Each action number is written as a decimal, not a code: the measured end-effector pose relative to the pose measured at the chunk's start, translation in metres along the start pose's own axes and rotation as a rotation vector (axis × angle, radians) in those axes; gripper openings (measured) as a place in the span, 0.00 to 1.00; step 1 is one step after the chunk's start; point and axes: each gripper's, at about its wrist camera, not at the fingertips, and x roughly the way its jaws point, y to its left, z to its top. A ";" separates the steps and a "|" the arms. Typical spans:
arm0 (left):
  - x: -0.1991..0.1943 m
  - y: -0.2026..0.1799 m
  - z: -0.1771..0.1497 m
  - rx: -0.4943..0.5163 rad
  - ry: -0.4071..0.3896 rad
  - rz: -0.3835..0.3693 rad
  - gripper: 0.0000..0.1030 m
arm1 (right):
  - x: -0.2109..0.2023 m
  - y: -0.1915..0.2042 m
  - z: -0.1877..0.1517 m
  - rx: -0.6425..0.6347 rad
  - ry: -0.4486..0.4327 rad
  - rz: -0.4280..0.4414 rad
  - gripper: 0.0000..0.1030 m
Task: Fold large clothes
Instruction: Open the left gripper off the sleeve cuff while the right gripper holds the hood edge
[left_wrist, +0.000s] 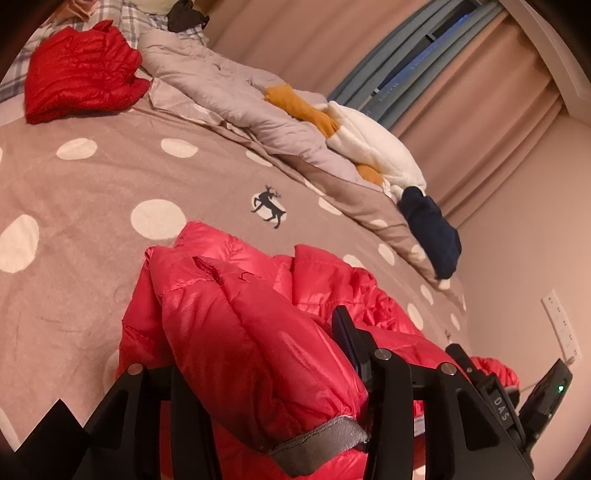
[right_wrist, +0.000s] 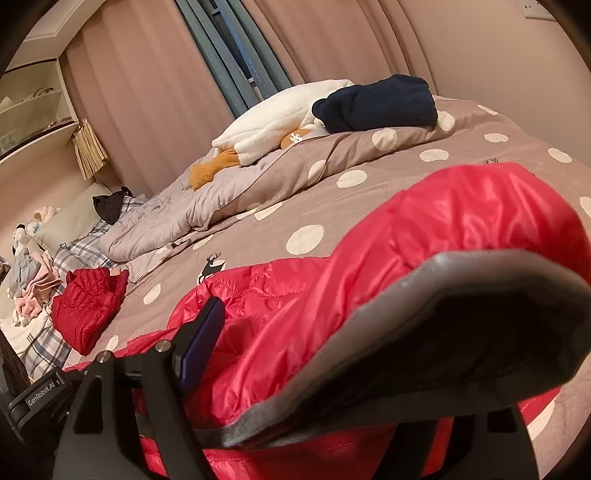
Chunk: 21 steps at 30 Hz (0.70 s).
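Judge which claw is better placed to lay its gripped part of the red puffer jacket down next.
Left, tentatively. The left claw pinches a narrow sleeve with the red puffer jacket and bare polka-dot duvet in view ahead. The right claw holds a grey-trimmed edge filling its camera.

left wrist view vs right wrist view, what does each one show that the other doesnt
Only the left wrist view shows the wall socket and the other gripper's casing with its green light.

Only the right wrist view shows the shelves, the soft toys and the pile of pale clothes.

Both show the red jacket with its grey hem, the folded red jacket, the spotted bedspread, the white plush, the navy garment and the curtains.
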 end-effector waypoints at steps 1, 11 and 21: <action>0.000 0.001 0.000 -0.001 0.000 0.000 0.43 | 0.000 0.000 0.000 0.001 -0.002 0.000 0.77; -0.011 -0.001 -0.001 0.034 -0.102 0.066 0.89 | -0.003 -0.006 0.002 0.024 -0.018 -0.010 0.86; -0.014 0.017 0.010 -0.019 -0.125 0.119 0.95 | -0.005 -0.007 0.003 0.031 -0.036 -0.016 0.93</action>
